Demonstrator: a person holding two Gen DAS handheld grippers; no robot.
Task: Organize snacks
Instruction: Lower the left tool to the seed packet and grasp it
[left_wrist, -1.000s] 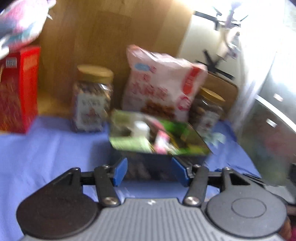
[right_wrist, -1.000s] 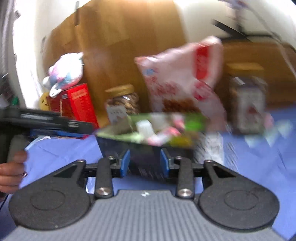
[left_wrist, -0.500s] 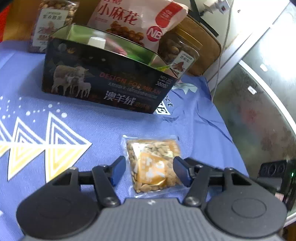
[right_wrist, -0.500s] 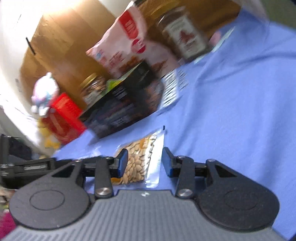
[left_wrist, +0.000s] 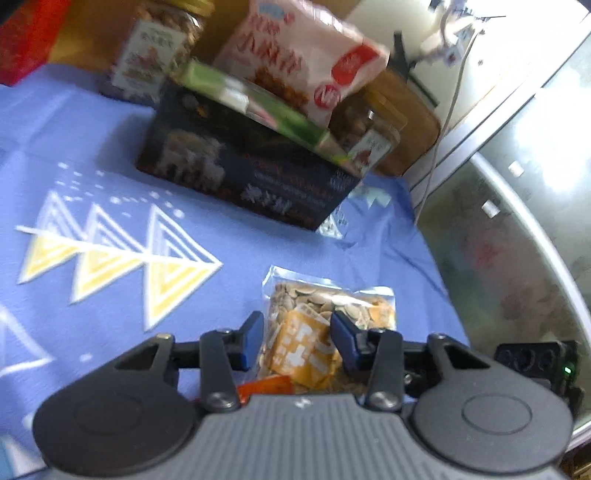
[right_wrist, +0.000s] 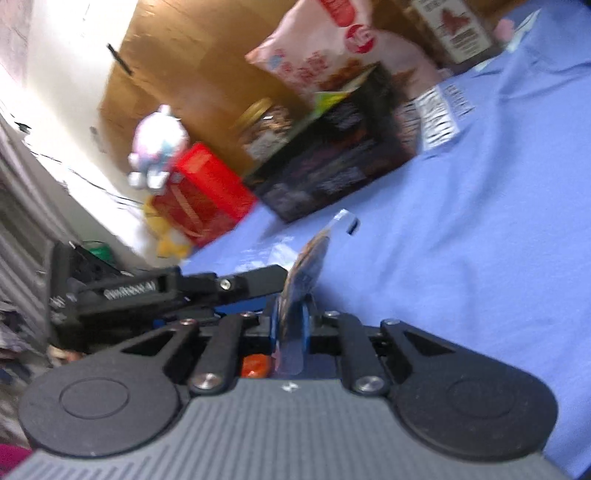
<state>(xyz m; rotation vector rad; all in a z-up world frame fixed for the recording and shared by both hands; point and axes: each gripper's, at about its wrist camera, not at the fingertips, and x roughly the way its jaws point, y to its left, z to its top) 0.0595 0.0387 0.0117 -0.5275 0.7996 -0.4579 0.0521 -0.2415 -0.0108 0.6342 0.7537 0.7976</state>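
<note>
Clearly two small snack packets are in play. One, a clear seed packet with an orange label, lies flat on the blue patterned cloth covering the bench, directly between the blue fingertips of the left hand-held gripper. Its jaws stand apart, one on each side of the packet, and they do not look to be pressing it yet. The packet's long axis runs straight ahead along the fingers, toward the dark open box, so the jaws would close across its narrow width.

The other, a flat clear nut packet, stands on edge in the right hand-held gripper, whose jaws are pressed together on its lower end; its free end points forward and up toward the same dark open box.

That box sits ahead of both grippers, well apart from the seed packet, already holding green-wrapped items. Behind it lean a pink snack bag and two nut jars, the left jar and the right jar; a red carton and a plush toy stand off to the left.

By my judgement the left side is nearer the loose packet, and closing on it comes next; the thin film may slip or crumple.
</note>
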